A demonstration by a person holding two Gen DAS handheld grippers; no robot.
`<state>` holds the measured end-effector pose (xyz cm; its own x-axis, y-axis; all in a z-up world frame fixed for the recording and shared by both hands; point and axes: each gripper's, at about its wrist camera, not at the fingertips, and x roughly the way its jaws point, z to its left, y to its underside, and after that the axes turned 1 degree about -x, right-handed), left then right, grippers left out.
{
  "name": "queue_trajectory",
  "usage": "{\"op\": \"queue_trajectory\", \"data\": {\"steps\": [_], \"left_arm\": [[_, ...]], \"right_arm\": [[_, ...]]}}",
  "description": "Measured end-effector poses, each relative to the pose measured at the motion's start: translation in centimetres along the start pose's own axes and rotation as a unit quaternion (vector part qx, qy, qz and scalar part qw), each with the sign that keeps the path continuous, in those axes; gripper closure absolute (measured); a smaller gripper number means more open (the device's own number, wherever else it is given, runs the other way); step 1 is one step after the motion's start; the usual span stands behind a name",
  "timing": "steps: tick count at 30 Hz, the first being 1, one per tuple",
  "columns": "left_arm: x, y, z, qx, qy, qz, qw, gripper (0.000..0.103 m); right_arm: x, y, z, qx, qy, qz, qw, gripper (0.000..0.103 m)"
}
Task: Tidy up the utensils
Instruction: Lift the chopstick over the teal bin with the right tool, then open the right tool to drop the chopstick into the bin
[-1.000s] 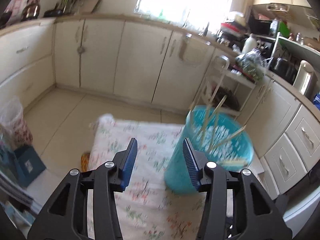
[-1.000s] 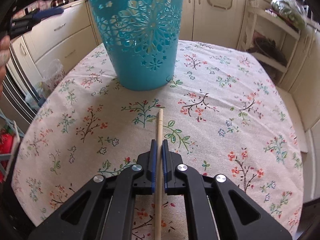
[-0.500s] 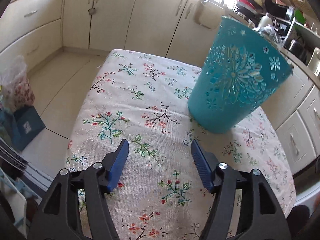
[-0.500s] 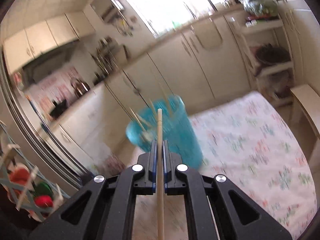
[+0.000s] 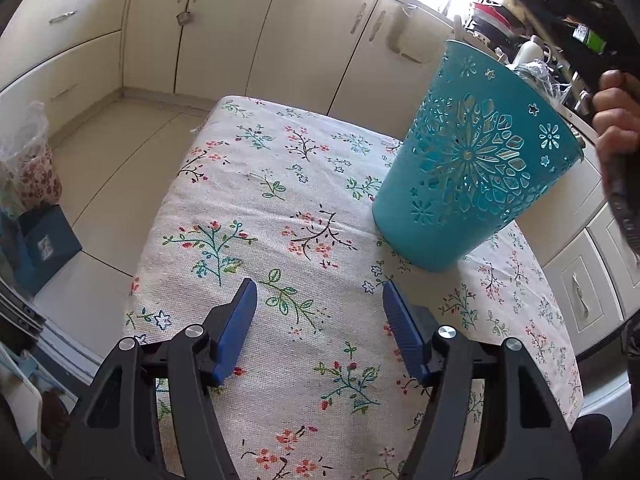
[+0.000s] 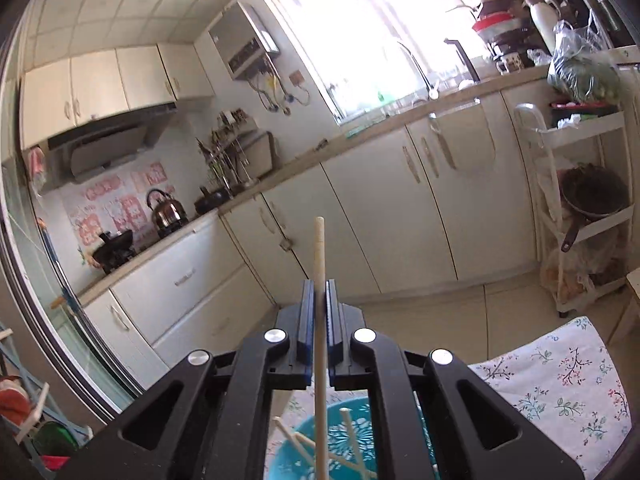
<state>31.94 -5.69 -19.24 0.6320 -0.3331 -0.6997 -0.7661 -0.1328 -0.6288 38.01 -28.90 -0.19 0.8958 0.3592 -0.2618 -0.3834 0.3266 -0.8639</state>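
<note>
1. Left gripper [image 5: 318,322] low over the flowered tablecloth [image 5: 248,208], blue pads spread wide, only cloth between them, nothing held.
2. Just beyond its right pad stands the teal basket [image 5: 468,176] with the cut-out flower pattern, upright on the cloth toward the table's right side, apart from the pads.
3. At the far right edge of that view, a hand [image 5: 614,128] is wrapped round the black body of the other tool, up above the basket's rim.
4. Right gripper [image 6: 319,292]: pads pinched tight on a pale wooden chopstick [image 6: 319,252], its tip poking out past them.
5. Below that grip, the basket's open mouth shows, with more chopsticks [image 6: 348,436] leaning inside.
6. Farther off: cream cabinets [image 6: 400,216], a kettle [image 6: 166,210] on the counter, bright window [image 6: 360,28].
</note>
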Motion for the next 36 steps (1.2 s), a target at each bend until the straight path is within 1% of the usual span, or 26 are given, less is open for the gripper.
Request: {"op": "queue_trajectory", "data": {"steps": [3,4,7,10,12,15,20,21,23,25,27,30,33,35,36], "left_arm": [[0.0,0.0,0.1,-0.002,0.004,-0.001,1.0000,0.041],[0.0,0.0,0.1,-0.002,0.005,-0.001,1.0000,0.041],[0.0,-0.1,0.0,-0.003,0.006,0.000,1.0000,0.041],[0.0,-0.1,0.1,-0.005,0.008,0.000,1.0000,0.041],[0.0,-0.1,0.2,-0.007,0.009,-0.001,0.9999,0.041],[0.0,-0.2,0.2,-0.007,0.009,0.000,0.9999,0.041],[0.1,-0.2,0.4,-0.012,0.010,0.002,0.9999,0.041],[0.1,-0.2,0.5,-0.013,0.010,0.001,0.9999,0.041],[0.1,-0.2,0.5,-0.015,0.010,0.001,0.9998,0.041],[0.2,-0.2,0.5,-0.015,0.009,0.001,0.9998,0.040],[0.2,-0.2,0.5,-0.015,0.007,0.001,0.9999,0.038],[0.2,-0.1,0.4,-0.013,0.000,-0.001,0.9999,0.032],[0.2,-0.1,0.2,-0.009,-0.010,-0.001,0.9999,0.027],[0.0,-0.1,0.1,-0.005,-0.021,-0.004,0.9998,0.024],[-0.1,0.0,0.0,-0.003,-0.025,-0.006,0.9997,0.022]], "right_arm": [[0.9,0.9,-0.4,-0.001,0.013,0.026,1.000,0.097],[1.1,0.8,-0.4,0.002,0.010,0.029,1.000,0.097],[1.5,0.9,0.1,-0.021,0.024,0.050,0.998,0.097],[1.9,1.8,0.4,-0.039,0.035,0.072,0.996,0.097],[1.5,2.2,0.3,-0.041,0.034,0.069,0.996,0.097],[1.0,1.9,0.3,-0.045,0.050,0.048,0.997,0.097],[0.8,2.5,0.4,-0.063,0.051,0.052,0.995,0.097],[0.4,3.0,0.5,-0.071,0.049,0.052,0.995,0.097],[0.0,3.8,0.6,-0.076,0.044,0.059,0.994,0.097],[0.0,4.5,0.5,-0.078,0.036,0.078,0.993,0.097],[-0.3,5.3,0.5,-0.091,0.044,0.095,0.990,0.096],[-2.1,5.8,0.3,-0.083,0.053,0.091,0.991,0.090],[-5.4,6.1,0.7,-0.066,0.059,0.065,0.994,0.078],[-8.1,6.9,1.2,-0.059,0.071,0.049,0.995,0.055],[-9.0,7.4,1.4,-0.055,0.077,0.044,0.995,0.053]]}}
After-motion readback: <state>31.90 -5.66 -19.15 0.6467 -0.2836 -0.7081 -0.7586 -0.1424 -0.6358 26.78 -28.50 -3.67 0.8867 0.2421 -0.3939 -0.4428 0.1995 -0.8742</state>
